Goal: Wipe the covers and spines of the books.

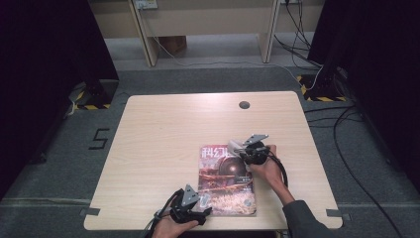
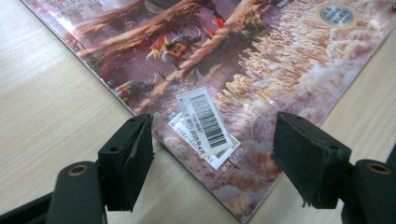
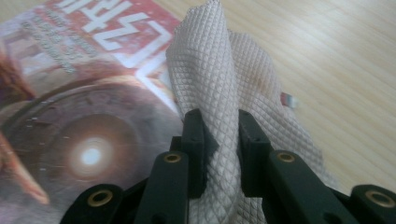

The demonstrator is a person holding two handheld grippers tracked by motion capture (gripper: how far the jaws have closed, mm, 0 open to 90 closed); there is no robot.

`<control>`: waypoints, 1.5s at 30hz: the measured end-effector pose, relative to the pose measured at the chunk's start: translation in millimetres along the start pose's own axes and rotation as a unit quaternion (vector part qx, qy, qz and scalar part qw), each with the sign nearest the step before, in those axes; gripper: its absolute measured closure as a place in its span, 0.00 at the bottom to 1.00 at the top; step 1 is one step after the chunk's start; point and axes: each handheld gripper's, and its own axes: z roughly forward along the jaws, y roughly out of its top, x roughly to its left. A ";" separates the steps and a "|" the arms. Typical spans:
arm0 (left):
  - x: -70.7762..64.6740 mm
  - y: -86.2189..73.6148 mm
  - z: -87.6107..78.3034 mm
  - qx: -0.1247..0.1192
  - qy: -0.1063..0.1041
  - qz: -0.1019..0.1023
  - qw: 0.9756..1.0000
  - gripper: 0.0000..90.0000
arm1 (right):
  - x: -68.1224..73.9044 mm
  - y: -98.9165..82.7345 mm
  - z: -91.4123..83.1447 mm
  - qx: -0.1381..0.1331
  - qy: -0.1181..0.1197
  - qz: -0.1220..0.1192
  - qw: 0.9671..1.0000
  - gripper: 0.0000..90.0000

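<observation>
Right tongs clamp a cloth on the magazine cover, wiping underway; left tongs gape wide over its corner

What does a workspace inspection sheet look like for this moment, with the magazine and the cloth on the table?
Surface: light wood table, with a round dark grommet hole near the far edge.
Job's things: magazine lying flat, cover up, near the front edge; white textured cloth over its top corner.
Clutter: nothing seen.
Grippers: left hand-held gripper with jaws apart over the magazine's barcode-sticker corner, pads not pressing on it; right hand-held gripper clamped on the cloth.
Cables: black cable trailing from the right hand-held gripper; loose cables on the floor at right.
Surroundings: grey floor with a "5" marking; dark curtains at both sides; wooden furniture legs behind.
</observation>
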 end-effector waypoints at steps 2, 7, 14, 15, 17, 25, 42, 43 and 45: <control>-1.2 -0.2 -0.2 0.000 -0.001 0.002 1.000 0.32 | -5.2 -1.7 -1.1 -0.001 -0.006 0.006 1.000 0.86; -3.2 -1.6 -1.7 0.000 -0.006 0.004 1.000 0.33 | -5.5 -2.2 -1.8 0.002 -0.011 0.007 1.000 0.85; -4.7 -2.7 -3.2 0.002 -0.009 0.006 1.000 0.34 | -2.0 -2.6 -2.6 0.003 -0.012 0.006 1.000 0.84; -4.6 -2.8 -3.9 0.004 -0.010 0.007 1.000 0.33 | 0.6 -2.5 -3.2 0.005 -0.005 0.003 1.000 0.83; -4.9 -3.9 -4.5 0.007 -0.008 0.010 1.000 0.33 | 7.9 -3.1 -4.4 0.004 0.008 -0.010 1.000 0.84; -7.7 -4.5 -2.8 0.011 -0.008 0.020 1.000 0.33 | 9.2 -6.6 -6.2 -0.002 0.020 -0.011 1.000 0.84; -7.4 5.1 8.3 0.014 0.000 0.027 1.000 0.33 | -0.4 -6.8 -5.1 -0.003 0.002 0.016 1.000 0.83; -7.5 6.2 9.8 0.013 0.001 0.026 1.000 0.33 | 1.1 -6.8 -5.3 -0.003 0.005 0.017 1.000 0.83; -6.8 8.2 11.9 0.013 0.002 0.026 1.000 0.33 | 6.3 -6.6 -5.5 -0.003 0.011 0.009 1.000 0.83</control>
